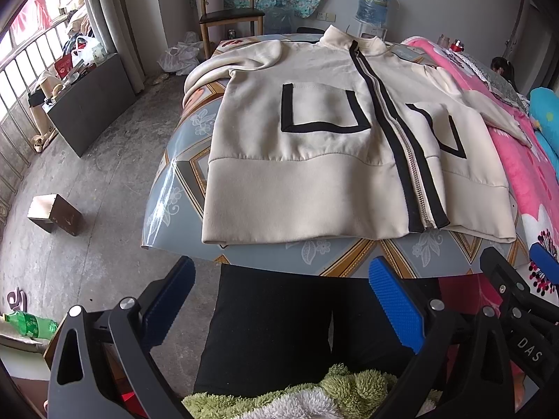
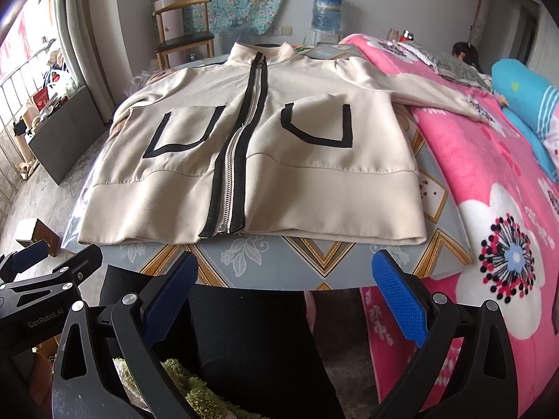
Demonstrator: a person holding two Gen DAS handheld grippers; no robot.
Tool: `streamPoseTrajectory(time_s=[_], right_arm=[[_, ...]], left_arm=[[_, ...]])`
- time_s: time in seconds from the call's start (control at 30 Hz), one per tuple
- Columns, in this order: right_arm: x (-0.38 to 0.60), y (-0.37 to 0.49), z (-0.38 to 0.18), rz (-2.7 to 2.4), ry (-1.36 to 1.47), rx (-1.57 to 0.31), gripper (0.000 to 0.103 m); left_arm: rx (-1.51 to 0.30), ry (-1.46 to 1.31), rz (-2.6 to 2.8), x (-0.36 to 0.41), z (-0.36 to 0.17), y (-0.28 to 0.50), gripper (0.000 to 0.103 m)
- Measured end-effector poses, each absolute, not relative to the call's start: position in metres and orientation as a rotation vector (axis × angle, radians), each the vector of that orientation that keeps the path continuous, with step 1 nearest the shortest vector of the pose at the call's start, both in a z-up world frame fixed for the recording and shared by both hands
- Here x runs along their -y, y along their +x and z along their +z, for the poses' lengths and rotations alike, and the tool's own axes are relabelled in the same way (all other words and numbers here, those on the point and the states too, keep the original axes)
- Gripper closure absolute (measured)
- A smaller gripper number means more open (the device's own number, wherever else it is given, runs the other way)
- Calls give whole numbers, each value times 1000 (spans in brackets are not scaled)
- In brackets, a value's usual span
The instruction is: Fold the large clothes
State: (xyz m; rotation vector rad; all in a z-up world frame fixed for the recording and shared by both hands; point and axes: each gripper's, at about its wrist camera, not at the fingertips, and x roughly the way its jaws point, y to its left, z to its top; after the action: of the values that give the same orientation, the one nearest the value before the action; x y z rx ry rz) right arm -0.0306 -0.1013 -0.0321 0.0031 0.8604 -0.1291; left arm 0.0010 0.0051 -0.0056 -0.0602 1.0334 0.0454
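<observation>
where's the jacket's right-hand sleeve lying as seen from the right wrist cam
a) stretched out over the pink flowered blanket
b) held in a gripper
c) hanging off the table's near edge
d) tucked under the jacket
a: the cream sleeve reaches off the jacket across the pink blanket.

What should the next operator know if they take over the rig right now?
Left claw: open, empty, held short of the table edge.
Right claw: open, empty, likewise short of the table.
Cream jacket: spread flat, front up, zipped, on the patterned table, hem toward you, collar at the far side. One sleeve trails onto the pink blanket; the other sleeve drapes over the table's left edge.
Done: laid out only.
Left: every fold; probably bring the sleeves in first.
</observation>
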Motion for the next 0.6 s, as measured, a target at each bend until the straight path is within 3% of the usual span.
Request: streamPoseTrajectory(time_s=[0.6], right_arm=[[102,-30,-32,-128,2,-859,6]], left_arm=[[-1036,-48,57,-7,-7,2,5]])
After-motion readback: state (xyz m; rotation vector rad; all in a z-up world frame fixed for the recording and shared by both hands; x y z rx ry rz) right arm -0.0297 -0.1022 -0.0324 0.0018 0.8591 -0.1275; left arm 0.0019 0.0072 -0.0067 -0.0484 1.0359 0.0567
